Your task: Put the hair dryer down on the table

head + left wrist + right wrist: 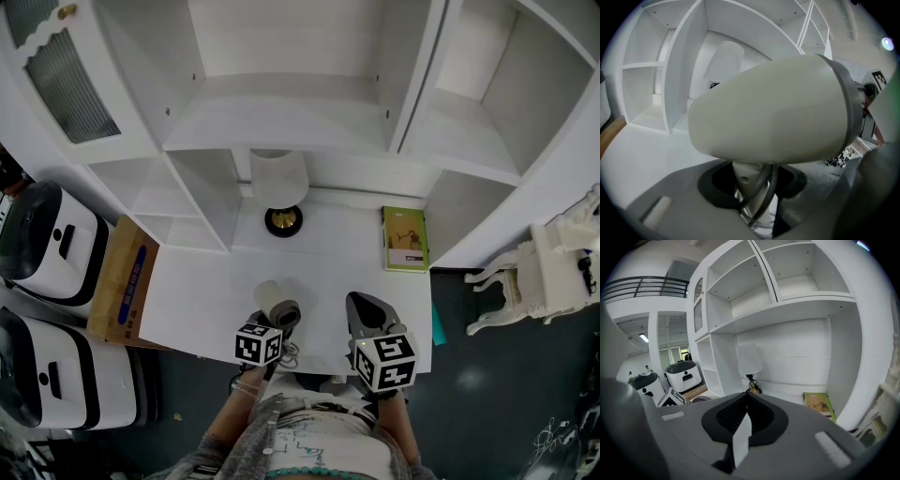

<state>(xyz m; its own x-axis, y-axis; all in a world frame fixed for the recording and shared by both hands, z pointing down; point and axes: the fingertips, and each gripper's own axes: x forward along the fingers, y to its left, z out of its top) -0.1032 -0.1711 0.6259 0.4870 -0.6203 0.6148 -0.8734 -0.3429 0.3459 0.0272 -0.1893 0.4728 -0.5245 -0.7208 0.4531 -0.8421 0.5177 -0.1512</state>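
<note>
The hair dryer (pixel 275 302), cream with a grey end ring, hangs just above the front edge of the white table (pixel 323 258). My left gripper (pixel 271 325) is shut on its handle. In the left gripper view the dryer's body (pixel 773 108) fills the frame, and its handle and grey cord (pixel 761 190) pass down between the jaws of the left gripper (pixel 750 187). My right gripper (pixel 368 316) hovers beside it over the table's front right. The right gripper view shows the right gripper (pixel 743 423) with its jaws shut and nothing held.
A white lamp (pixel 280 187) on a dark base and a green book (pixel 405 239) stand at the back of the table under white shelving. A cardboard box (pixel 124 279) and white machines (pixel 42 234) are left; a white chair (pixel 539 267) is right.
</note>
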